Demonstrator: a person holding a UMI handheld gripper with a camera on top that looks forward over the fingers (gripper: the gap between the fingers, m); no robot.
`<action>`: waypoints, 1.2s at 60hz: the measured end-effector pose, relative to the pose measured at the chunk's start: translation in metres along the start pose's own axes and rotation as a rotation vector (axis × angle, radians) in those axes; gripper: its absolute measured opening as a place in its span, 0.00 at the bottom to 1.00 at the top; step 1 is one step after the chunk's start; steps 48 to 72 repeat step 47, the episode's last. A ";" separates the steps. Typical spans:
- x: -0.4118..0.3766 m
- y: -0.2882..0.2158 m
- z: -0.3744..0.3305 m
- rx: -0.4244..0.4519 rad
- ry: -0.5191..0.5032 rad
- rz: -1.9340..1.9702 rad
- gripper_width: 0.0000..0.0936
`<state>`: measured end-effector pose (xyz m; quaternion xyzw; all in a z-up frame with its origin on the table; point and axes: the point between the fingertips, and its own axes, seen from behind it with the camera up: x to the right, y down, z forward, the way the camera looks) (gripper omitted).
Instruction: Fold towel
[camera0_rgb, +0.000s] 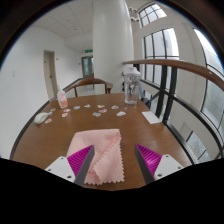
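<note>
Hovering low over a round wooden table (60, 135), near its closest edge. My gripper (116, 160) is spread wide, released; the two fingers (80, 160) with magenta pads stand apart at either side of the towel (105, 158). The towel is pale pink, bunched and rumpled, lying between my fingers on the tabletop by the near edge; its left side appears to meet the left pad, and a strip of bare wood shows between it and the right pad. Cannot tell whether either pad presses on it.

Further across the table: small white scraps (98, 113) scattered about the middle. A pink bottle (62, 99) stands toward the far left edge. A clear pitcher-like vessel (131, 91) stands toward the far right. A white object (42, 118) lies near the left edge, too small to identify. A flat white sheet (151, 117) rests at the right edge.

Beyond the table: a chair back (88, 84), a white column (112, 38), tall windows (165, 50) on the right, a door (50, 72) on the left
</note>
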<state>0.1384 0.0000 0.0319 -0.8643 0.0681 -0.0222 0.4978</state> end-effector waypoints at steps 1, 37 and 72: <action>0.000 0.000 -0.003 0.003 -0.002 -0.001 0.91; -0.027 0.022 -0.209 0.193 -0.069 -0.072 0.89; -0.028 0.019 -0.223 0.227 -0.071 -0.050 0.88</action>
